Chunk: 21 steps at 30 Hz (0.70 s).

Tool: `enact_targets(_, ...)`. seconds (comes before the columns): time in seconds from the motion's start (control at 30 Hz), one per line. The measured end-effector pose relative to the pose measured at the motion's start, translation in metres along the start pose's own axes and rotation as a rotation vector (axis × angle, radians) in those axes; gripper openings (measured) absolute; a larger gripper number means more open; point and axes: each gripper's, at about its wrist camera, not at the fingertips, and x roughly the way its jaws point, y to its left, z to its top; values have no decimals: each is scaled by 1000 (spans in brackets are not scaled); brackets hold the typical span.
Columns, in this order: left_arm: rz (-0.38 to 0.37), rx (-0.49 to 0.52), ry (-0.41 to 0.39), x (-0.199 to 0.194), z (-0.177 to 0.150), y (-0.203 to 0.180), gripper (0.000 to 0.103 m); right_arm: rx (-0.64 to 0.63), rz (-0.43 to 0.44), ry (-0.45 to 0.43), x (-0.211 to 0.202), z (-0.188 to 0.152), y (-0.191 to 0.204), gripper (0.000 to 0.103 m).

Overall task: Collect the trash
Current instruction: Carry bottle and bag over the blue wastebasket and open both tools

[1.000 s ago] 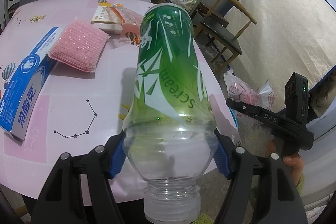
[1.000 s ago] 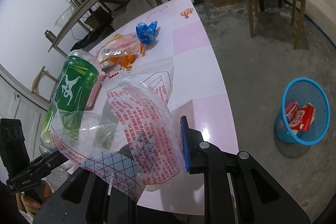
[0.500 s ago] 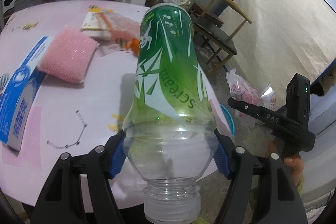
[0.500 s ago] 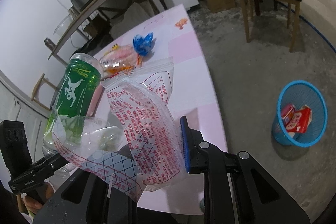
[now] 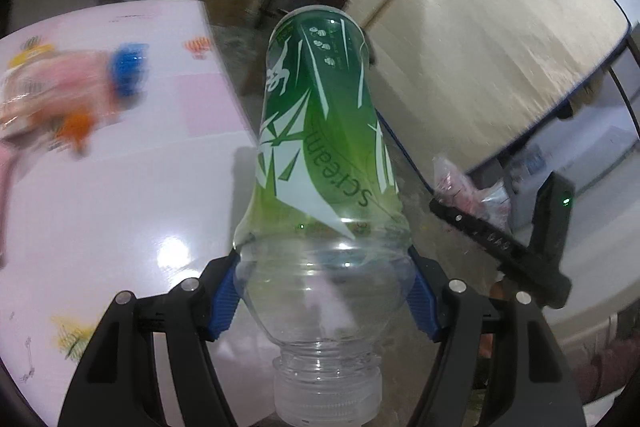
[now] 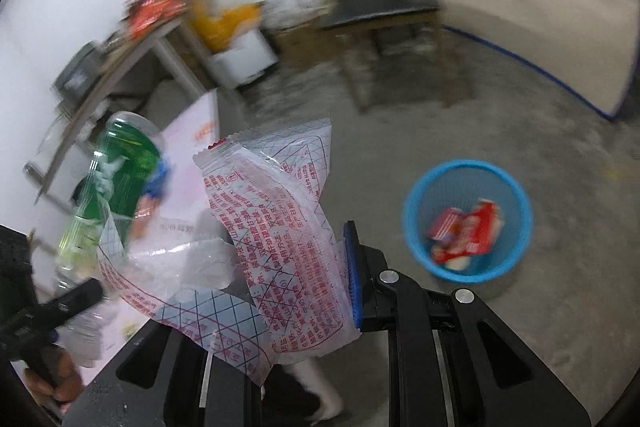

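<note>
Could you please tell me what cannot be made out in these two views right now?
- Left wrist view: items on the pink table are motion-blurred beyond naming.
- Right wrist view: the wrapper hides the right claw's left finger.
- Right wrist view: the blue bin's red contents are too blurred to read.

This is a lived-in room of a home doubling as storage: a bare concrete floor [image 6: 520,115], plain white walls, and a mattress [image 5: 492,39] leaning upright at about two o'clock in the left wrist view. A worktop [image 5: 132,187] with a pink patterned cover fills the nine o'clock side there. In the right wrist view, a wooden chair [image 6: 384,7] with a dark seat stands at twelve o'clock, a cluttered side table [image 6: 152,39] at ten, and a blue mesh wastebasket [image 6: 416,227] at three.
</note>
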Motion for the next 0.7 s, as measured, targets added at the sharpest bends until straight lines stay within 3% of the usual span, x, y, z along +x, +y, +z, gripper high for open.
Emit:
enact_targets(0.2,-47,26,186,83,26,-32,68,156,-89,86,36,-8,-77,18)
enact_targets(0.33,-15,53,285,143,40,-48,68,254,-107,171,77,-14,-113,18)
enact_targets(0.5,-15,108,313,198,64,-86,68,351,-135,174,108,1,-153,21)
enact_targets(0.57,-31,127,284,214,72,-96,69,392,-177,151,124,10,-172,32)
enact_targets(0.63,-5,159,299,232,76,-106,83,423,-213,149,144,9,-188,59)
enact_targets(0.7,41,150,297,241,74,-104,83,438,-218,175,160,3,-201,59)
